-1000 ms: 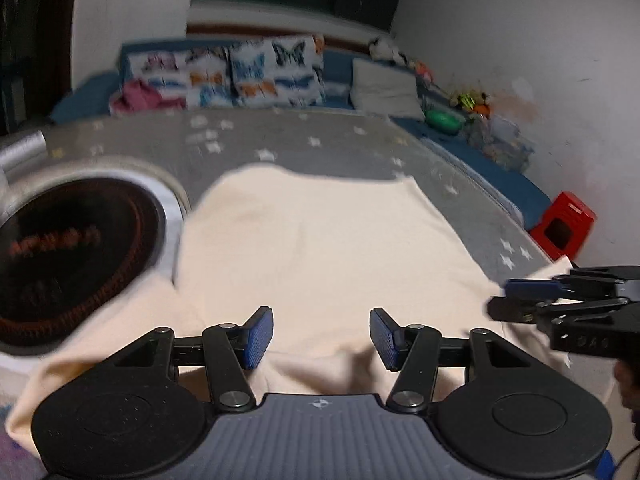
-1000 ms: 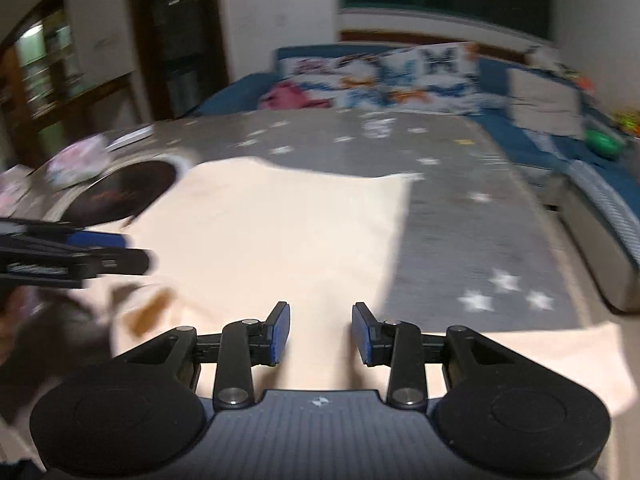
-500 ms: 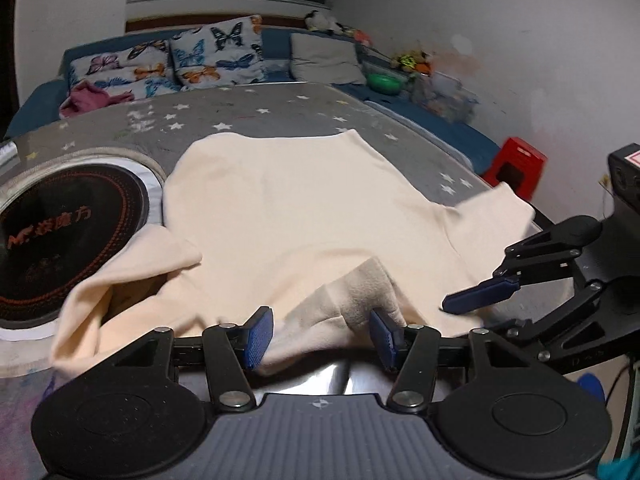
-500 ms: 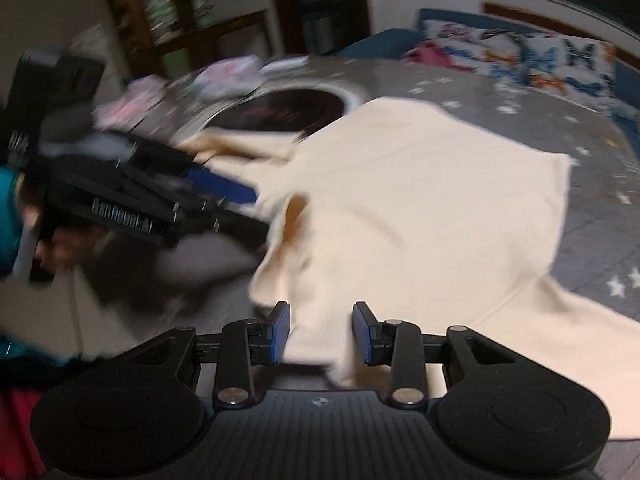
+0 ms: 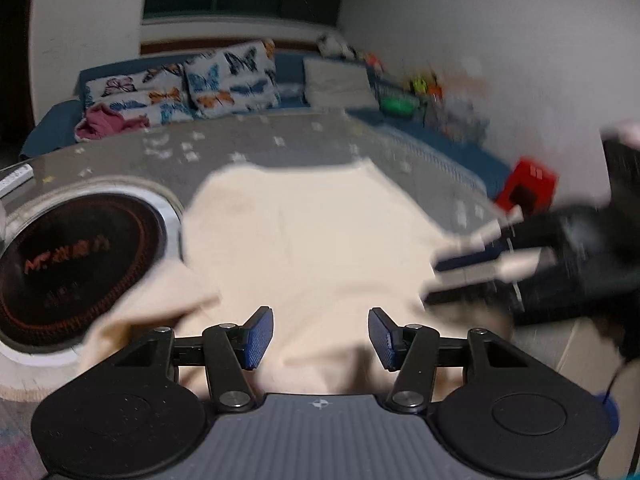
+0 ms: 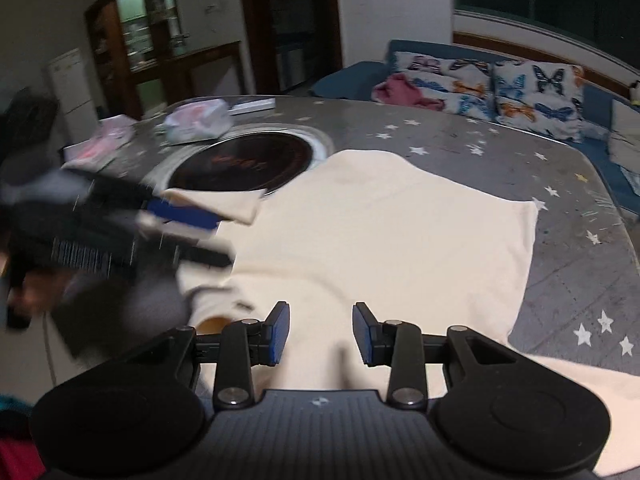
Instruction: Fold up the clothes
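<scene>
A cream sweater (image 5: 312, 240) lies spread on the grey star-patterned table (image 5: 256, 148); it also shows in the right wrist view (image 6: 384, 240). One sleeve (image 6: 224, 202) lies folded at the left near the round cooktop. My left gripper (image 5: 320, 334) is open and empty over the sweater's near edge. My right gripper (image 6: 320, 330) is open and empty over the same near edge. Each gripper appears blurred in the other's view, the right one (image 5: 472, 264) at the sweater's right side and the left one (image 6: 176, 216) by the left sleeve.
A round black cooktop (image 5: 68, 256) with a white ring is set in the table at the left. Plastic bags and a box (image 6: 200, 120) lie beyond it. A blue sofa with butterfly pillows (image 5: 216, 84) runs behind the table. A red stool (image 5: 528, 192) stands at the right.
Both grippers have swung back over the sweater's near edge. The bunched collar fabric between the left fingers is gone from there, and the left sleeve now lies folded by the cooktop.
</scene>
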